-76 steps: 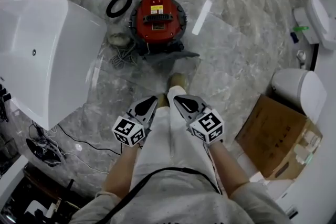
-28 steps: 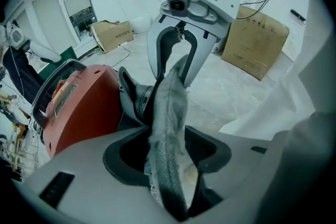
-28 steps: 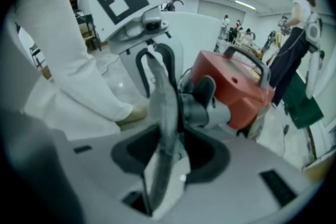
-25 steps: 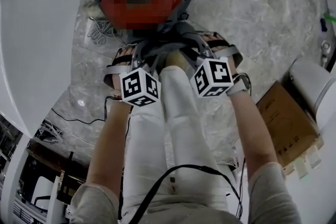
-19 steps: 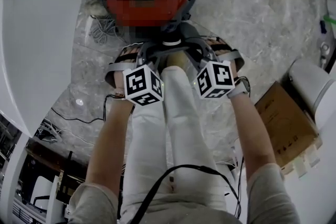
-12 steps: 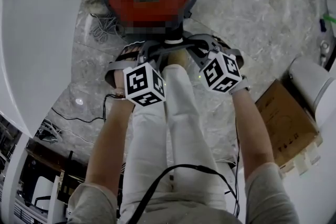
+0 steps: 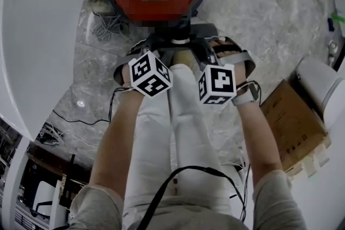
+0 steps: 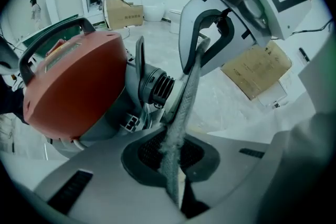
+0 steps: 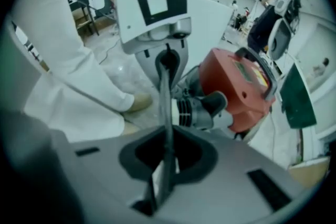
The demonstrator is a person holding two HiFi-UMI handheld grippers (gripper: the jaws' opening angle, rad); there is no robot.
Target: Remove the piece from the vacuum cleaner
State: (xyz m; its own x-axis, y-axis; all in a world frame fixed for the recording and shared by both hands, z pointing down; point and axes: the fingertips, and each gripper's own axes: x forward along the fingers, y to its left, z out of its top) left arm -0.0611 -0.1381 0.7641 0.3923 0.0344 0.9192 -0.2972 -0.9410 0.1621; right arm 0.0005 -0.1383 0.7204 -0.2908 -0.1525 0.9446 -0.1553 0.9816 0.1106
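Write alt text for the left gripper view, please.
The left tool is shut on a thin grey fuzzy-edged piece; the right tool has just been closing its jaws on the far end and clamps it. The red vacuum cleaner, ribbed grey port facing the piece, sits at left.

Grey marble floor (image 7: 259, 13), large white tub (image 7: 38, 46) at left, cardboard box (image 7: 294, 126) at right, coiled cable (image 7: 107, 27)

The grey marbled floor (image 7: 259, 19) carries a red vacuum cleaner (image 7: 156, 8), with a loose coil of cable (image 7: 108, 27) just beside it. A large white tub (image 7: 38, 46) stands to the left. A cardboard box (image 7: 294, 126) stands to the right, well apart.
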